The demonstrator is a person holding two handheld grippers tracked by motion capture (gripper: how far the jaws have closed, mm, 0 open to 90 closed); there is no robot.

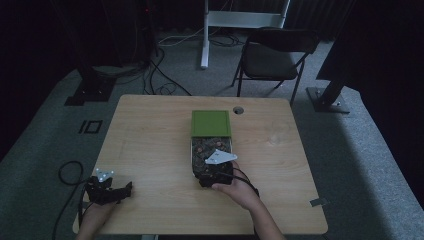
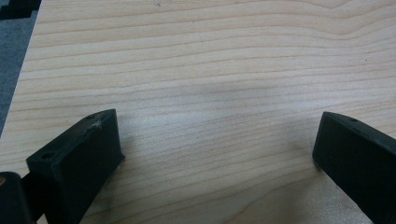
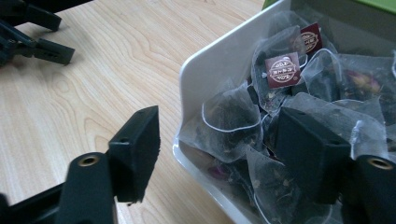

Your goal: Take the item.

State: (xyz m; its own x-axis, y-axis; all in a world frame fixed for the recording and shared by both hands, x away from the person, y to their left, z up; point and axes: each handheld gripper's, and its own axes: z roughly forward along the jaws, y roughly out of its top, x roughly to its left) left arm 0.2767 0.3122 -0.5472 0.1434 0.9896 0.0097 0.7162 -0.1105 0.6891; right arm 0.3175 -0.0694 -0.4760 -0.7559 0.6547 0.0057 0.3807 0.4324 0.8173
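Straddling the near wall of a white tray, the right hand-held gripper has one black jaw outside, over the bare wood, and the other inside among the tea bags. Its jaws stand partly apart and press on nothing; the tray wall and one clear mesh tea bag lie between them. The tea bags are pyramid-shaped sachets of dark leaves, some with dark red paper tags, heaped together in the tray. From the high view, the tray sits near the middle of the light wooden tabletop, with a green lid lying over its far end, and the right hand-held gripper is at its near end, held by the person's right hand. The left hand-held gripper rests at the tabletop's near left corner, well apart from the tray, its jaws wide open over bare wood.
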